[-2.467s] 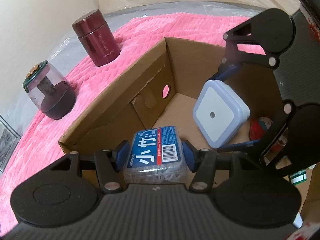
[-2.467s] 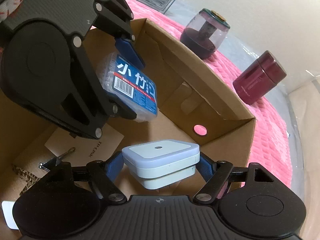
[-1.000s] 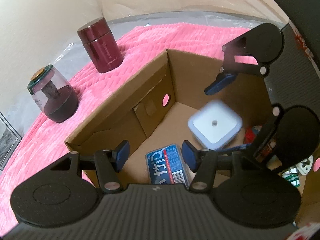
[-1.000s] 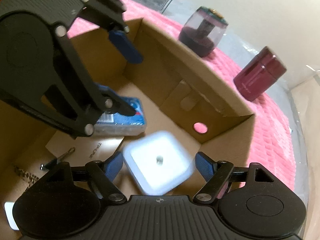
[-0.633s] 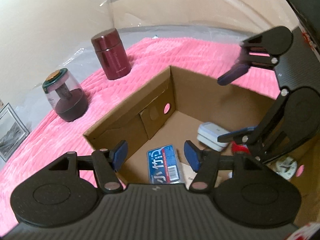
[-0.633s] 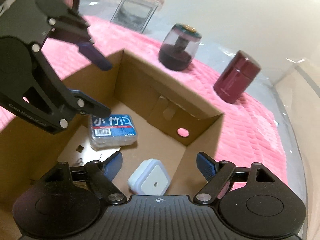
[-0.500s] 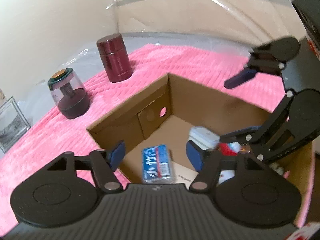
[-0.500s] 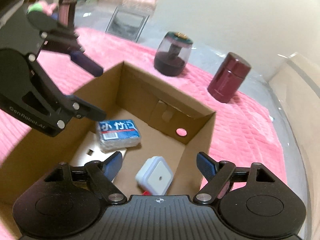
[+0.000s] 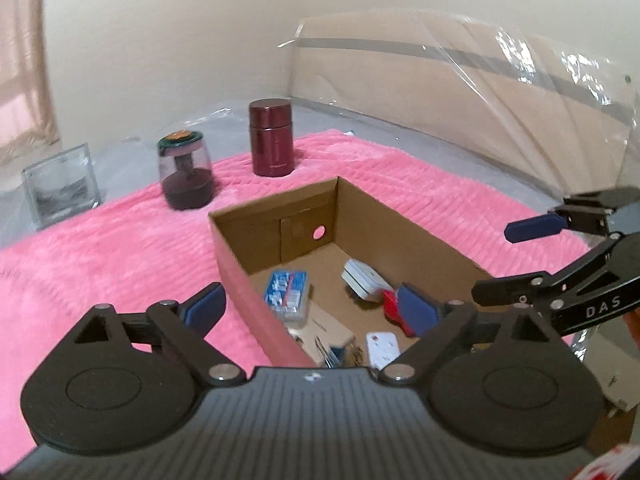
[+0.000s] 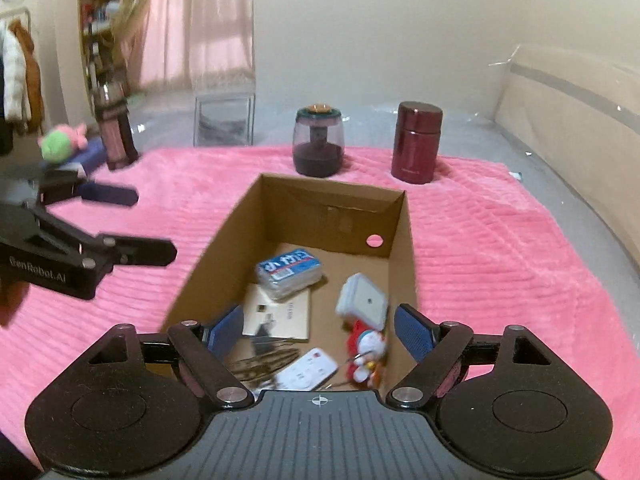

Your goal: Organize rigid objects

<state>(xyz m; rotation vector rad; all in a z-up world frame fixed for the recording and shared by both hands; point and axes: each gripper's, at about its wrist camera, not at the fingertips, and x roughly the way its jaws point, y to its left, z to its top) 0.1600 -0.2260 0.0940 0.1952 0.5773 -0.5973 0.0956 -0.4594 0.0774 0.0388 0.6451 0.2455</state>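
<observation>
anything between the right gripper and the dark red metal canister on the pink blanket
Yes, the open cardboard box lies between the right gripper and the dark red metal canister; its far wall stands short of the canister. The gripper's opening jaws hold nothing.

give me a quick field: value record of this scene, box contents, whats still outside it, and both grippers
surface: pink blanket
container: cardboard box, open top
in box: blue toothpick box, white square night light, red and white figure, white plug, card, clips
outside box: maroon canister, clear domed jar, both upright beyond the box's far wall
left gripper: jaws opening, nothing between them
right gripper: jaws opening, nothing between them
</observation>
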